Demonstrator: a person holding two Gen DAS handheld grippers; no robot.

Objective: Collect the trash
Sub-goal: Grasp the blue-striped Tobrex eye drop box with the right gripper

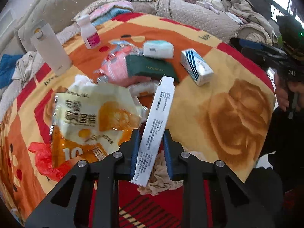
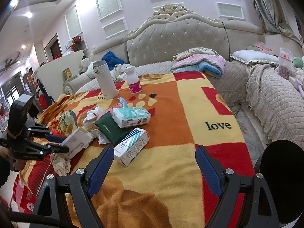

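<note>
Between the left gripper's (image 1: 150,148) pads, white carton (image 1: 154,131), long axis pointing away

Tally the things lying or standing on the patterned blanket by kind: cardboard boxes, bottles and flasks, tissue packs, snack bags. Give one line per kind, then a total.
Cardboard boxes: 2, the long white box in the left gripper and the blue-striped box
Bottles and flasks: 2, the white flask and the pill bottle
Tissue packs: 2, one pale, one dark green
Snack bags: 1, the yellow bag
Total: 7
</note>
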